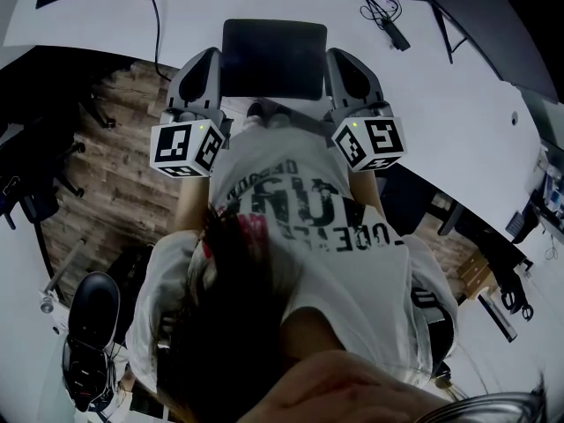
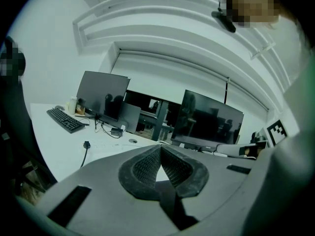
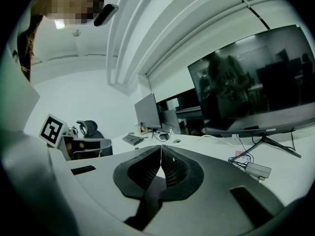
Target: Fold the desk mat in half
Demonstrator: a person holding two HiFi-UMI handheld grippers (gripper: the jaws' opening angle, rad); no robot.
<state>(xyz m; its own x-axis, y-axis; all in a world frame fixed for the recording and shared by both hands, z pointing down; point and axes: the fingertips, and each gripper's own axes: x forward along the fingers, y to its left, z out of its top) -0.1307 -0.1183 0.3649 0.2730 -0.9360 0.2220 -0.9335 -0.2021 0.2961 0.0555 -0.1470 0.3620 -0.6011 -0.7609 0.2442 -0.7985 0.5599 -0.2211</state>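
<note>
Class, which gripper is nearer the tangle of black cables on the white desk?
Right. The right gripper is by the desk mat's right edge, below-left of the tangle; the left gripper is across the mat, by its left edge.

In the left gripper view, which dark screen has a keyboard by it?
The left dark flat monitor: the black keyboard lies beside it; the right dark monitor shows none.

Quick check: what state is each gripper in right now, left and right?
Left gripper: closed, nothing between its jaws.
Right gripper: closed, nothing between its jaws.
</note>
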